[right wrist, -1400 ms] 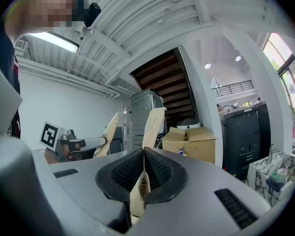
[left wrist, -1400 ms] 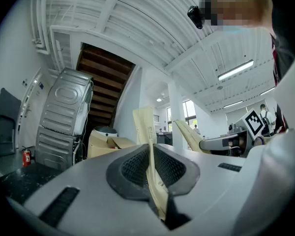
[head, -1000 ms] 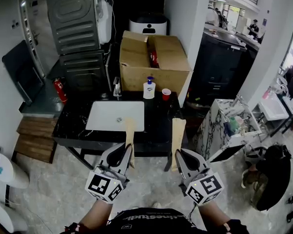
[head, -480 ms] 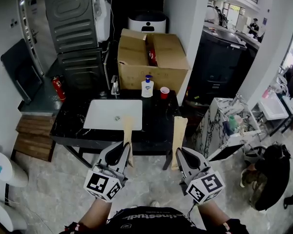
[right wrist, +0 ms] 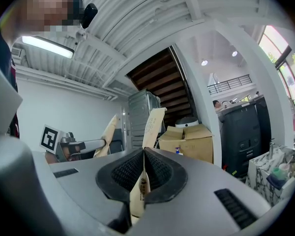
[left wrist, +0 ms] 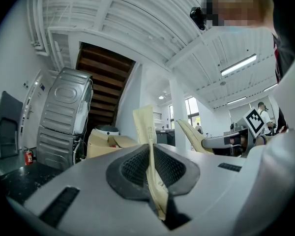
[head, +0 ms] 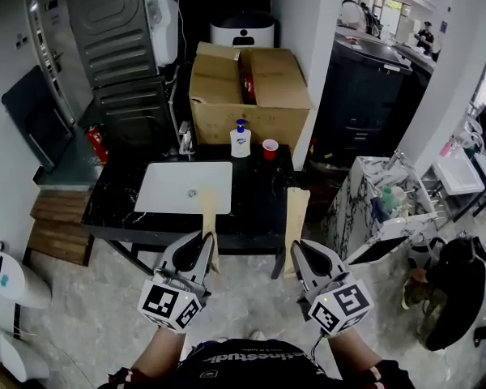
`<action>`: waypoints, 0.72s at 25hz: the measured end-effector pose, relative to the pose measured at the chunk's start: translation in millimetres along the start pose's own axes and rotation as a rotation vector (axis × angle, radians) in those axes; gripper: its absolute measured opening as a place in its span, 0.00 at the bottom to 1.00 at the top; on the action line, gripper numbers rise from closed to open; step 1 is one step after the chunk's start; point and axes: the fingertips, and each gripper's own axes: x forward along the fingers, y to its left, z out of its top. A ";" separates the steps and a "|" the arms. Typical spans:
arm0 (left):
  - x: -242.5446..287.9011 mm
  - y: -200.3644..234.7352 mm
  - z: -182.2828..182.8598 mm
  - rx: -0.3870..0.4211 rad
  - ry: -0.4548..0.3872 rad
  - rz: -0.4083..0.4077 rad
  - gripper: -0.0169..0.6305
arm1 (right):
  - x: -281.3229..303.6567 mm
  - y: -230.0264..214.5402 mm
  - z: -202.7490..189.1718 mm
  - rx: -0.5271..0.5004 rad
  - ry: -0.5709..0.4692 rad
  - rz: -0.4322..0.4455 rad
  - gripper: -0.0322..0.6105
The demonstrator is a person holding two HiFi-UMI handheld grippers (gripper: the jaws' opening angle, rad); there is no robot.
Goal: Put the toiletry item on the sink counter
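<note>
I am clamping my left gripper (head: 204,241) on a tan paper packet (head: 208,209). The pads are pinching its lower end flat while the rest is sticking up and forward. My right gripper (head: 296,248) is squeezing a second tan packet (head: 296,213) the same way. I am holding both packets in the air on my side of the black sink counter (head: 259,205). From the head view, the left one is overlapping the white basin (head: 170,186). At the counter's back, a soap pump bottle (head: 240,140) and a red cup (head: 269,147) are standing side by side before a cardboard box (head: 279,83).
</note>
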 end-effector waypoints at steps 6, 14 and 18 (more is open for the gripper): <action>13.6 -16.8 0.4 0.013 0.003 0.022 0.09 | -9.4 -19.3 -1.4 0.015 -0.002 0.019 0.11; 31.4 -40.1 -3.4 0.035 0.025 0.029 0.09 | -23.8 -48.6 -1.1 0.042 -0.019 0.021 0.11; 39.9 -45.7 -1.0 0.047 0.030 0.030 0.09 | -28.5 -60.6 -2.3 0.058 -0.027 0.009 0.11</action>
